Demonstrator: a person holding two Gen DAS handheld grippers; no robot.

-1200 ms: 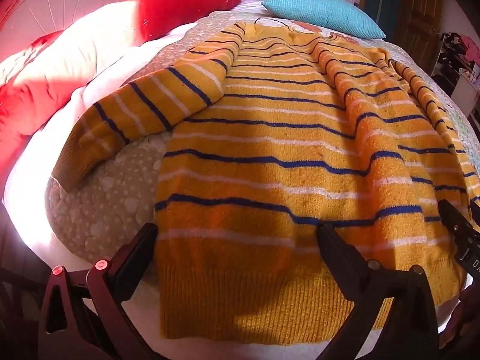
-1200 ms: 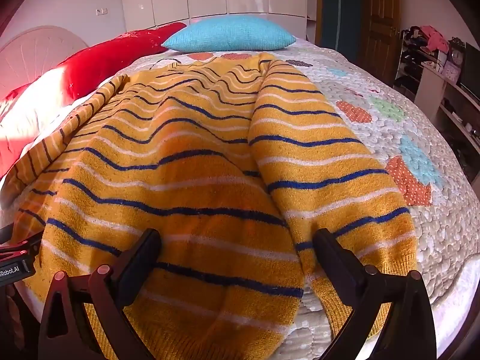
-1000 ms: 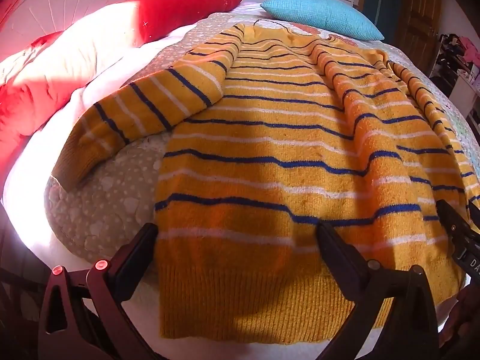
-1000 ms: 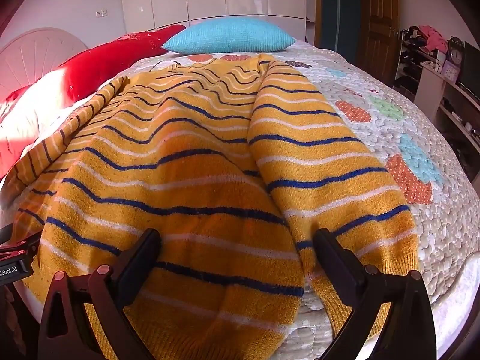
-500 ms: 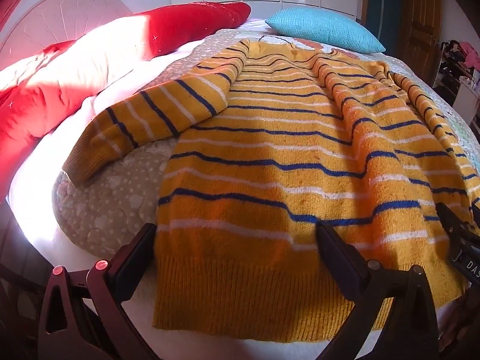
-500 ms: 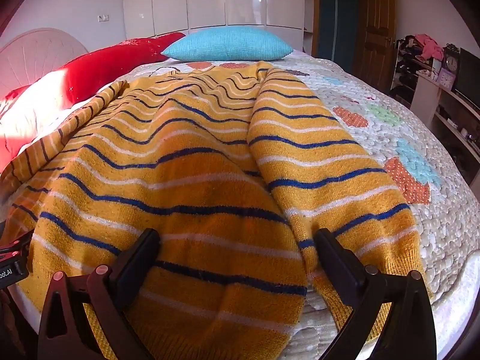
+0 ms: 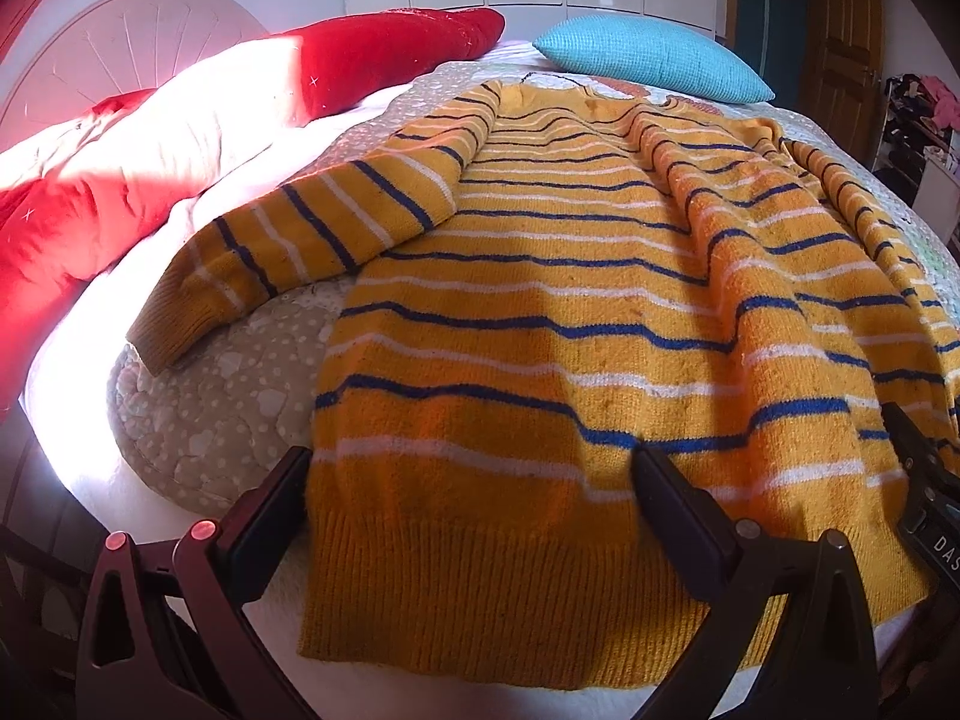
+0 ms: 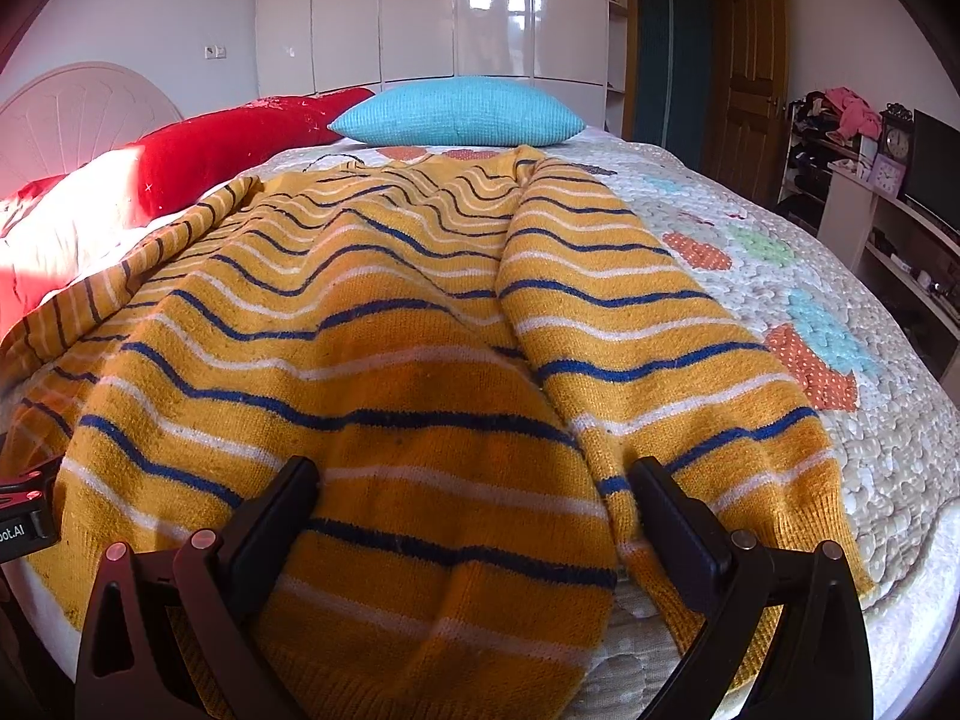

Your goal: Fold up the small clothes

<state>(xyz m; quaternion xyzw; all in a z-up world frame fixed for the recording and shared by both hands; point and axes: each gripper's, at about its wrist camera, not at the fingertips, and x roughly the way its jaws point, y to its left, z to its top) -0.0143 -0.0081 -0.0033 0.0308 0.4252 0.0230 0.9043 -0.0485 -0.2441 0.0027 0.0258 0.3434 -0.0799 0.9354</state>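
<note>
A yellow sweater (image 7: 558, 312) with blue and white stripes lies spread flat on the bed, hem toward me. Its left sleeve (image 7: 288, 246) reaches out to the left. Its right sleeve (image 8: 636, 324) lies alongside the body. My left gripper (image 7: 471, 480) is open and empty, hovering over the left part of the hem. My right gripper (image 8: 474, 483) is open and empty above the hem's right part, near the right sleeve's cuff. The right gripper's edge shows at the right of the left wrist view (image 7: 924, 498).
The sweater lies on a quilted bedspread (image 8: 840, 312) with coloured patches. A blue pillow (image 8: 459, 111) and a red duvet (image 7: 180, 144) lie at the back and left. A shelf unit with a clock (image 8: 894, 168) stands at the right, beside a wooden door (image 8: 750, 78).
Both grippers have risen and pulled back slightly, so more of the room and the hem shows. The sweater has not moved. Both jaws stay open.
</note>
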